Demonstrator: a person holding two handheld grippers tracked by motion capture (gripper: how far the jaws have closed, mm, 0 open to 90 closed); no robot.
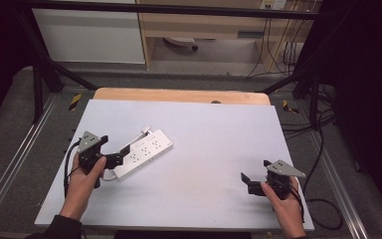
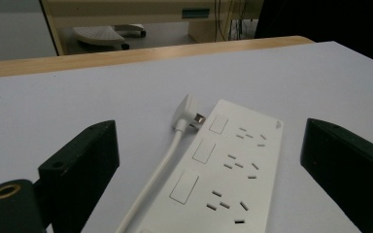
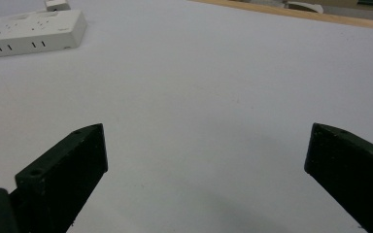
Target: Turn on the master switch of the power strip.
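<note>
One white power strip [image 1: 144, 151] lies left of centre in the high view, its near end framed by the left gripper [image 1: 118, 160], jaws spread to grasp it; right gripper [image 1: 251, 180] waits lower right, jaws likewise spread, empty.

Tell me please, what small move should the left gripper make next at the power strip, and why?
Probably ease the left gripper forward and close it on the near end of the power strip. Its jaws stand wide open on either side of the strip, not touching it, and the cord and plug lie along one side. The right gripper is open and far off.
</note>
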